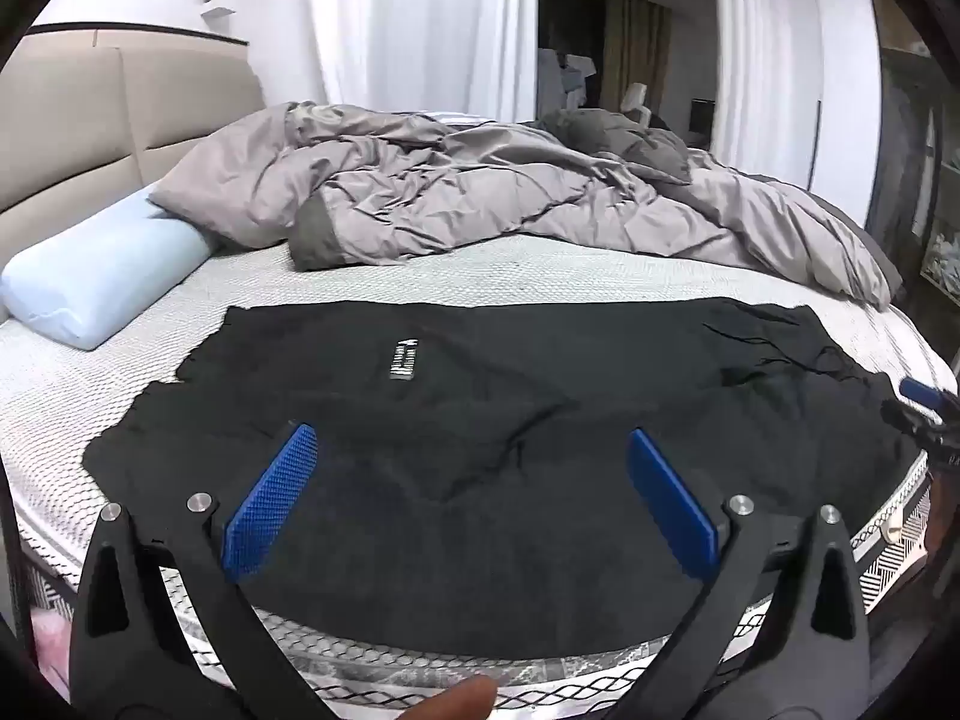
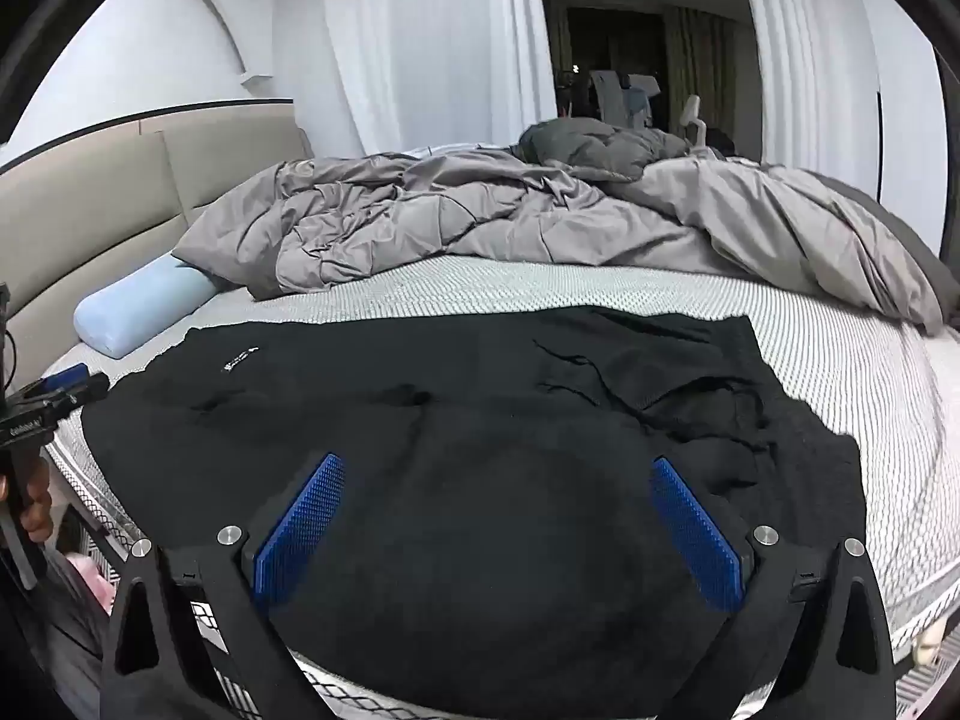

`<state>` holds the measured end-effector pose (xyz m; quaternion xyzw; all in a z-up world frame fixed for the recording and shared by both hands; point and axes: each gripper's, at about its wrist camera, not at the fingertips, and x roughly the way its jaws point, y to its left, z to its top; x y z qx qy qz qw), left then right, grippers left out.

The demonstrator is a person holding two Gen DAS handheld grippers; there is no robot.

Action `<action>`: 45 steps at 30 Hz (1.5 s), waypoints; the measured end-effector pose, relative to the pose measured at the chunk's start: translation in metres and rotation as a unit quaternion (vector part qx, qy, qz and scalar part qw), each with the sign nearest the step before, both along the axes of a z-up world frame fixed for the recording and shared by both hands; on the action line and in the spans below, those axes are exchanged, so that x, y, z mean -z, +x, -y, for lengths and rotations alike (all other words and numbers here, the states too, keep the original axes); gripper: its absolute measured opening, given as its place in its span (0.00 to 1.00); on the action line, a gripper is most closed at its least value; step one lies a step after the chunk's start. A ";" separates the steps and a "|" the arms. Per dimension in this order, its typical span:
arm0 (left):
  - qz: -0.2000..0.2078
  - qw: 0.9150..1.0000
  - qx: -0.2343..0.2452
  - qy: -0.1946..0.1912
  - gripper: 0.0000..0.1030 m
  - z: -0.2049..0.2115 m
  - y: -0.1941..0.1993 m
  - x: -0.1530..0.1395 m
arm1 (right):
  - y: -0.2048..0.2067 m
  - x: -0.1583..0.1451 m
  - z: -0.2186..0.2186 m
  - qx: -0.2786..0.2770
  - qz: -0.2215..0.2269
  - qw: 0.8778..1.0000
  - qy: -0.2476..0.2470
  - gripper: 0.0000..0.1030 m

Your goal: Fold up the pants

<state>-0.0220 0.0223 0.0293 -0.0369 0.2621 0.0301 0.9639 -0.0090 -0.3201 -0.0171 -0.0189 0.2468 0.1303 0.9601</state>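
Observation:
Black pants (image 1: 480, 420) lie spread flat across the near part of the mattress (image 1: 540, 276), with a small white label (image 1: 403, 359) on the left part and a loose drawstring (image 1: 780, 348) at the right end. They also show in the right wrist view (image 2: 480, 450). My left gripper (image 1: 471, 444) is open and empty, just above the pants' near edge. My right gripper (image 2: 498, 468) is open and empty, above the pants' right half. The right gripper's tip shows at the right edge of the left wrist view (image 1: 924, 402); the left gripper shows at the left edge of the right wrist view (image 2: 54, 396).
A crumpled grey duvet (image 1: 480, 192) fills the far half of the bed. A light blue pillow (image 1: 102, 276) lies at the left by the beige headboard (image 1: 90, 120). White curtains (image 1: 420, 24) hang behind. The mattress edge (image 1: 888, 534) runs just below the grippers.

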 end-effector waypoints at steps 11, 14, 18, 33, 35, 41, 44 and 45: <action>0.002 0.999 -0.037 0.023 0.99 -0.024 -0.033 -0.010 | -0.023 -0.011 -0.016 -0.025 0.015 1.000 -0.006 1.00; 0.004 0.999 -0.045 0.020 0.99 -0.030 -0.043 -0.016 | -0.029 -0.017 -0.018 -0.024 0.022 0.999 -0.003 1.00; 0.013 0.999 -0.048 0.019 0.99 -0.033 -0.046 -0.026 | -0.036 -0.023 -0.018 -0.022 0.027 0.999 0.009 1.00; 0.015 1.000 -0.027 -0.003 0.99 -0.069 -0.032 -0.010 | -0.037 -0.025 -0.021 0.037 0.010 0.999 0.004 1.00; 0.013 1.000 -0.022 -0.014 0.99 -0.078 -0.031 -0.005 | -0.038 -0.024 -0.023 0.047 0.008 0.999 -0.001 1.00; 0.012 1.000 -0.016 -0.018 0.99 -0.095 -0.034 0.004 | -0.046 -0.026 -0.030 0.078 0.008 0.997 -0.007 1.00; 0.009 0.999 -0.022 -0.022 0.99 -0.102 -0.036 0.008 | -0.050 -0.027 -0.035 0.083 0.008 0.996 -0.013 1.00; 0.006 0.999 -0.025 -0.023 0.99 -0.102 -0.037 0.009 | -0.051 -0.028 -0.037 0.081 0.008 0.997 -0.014 1.00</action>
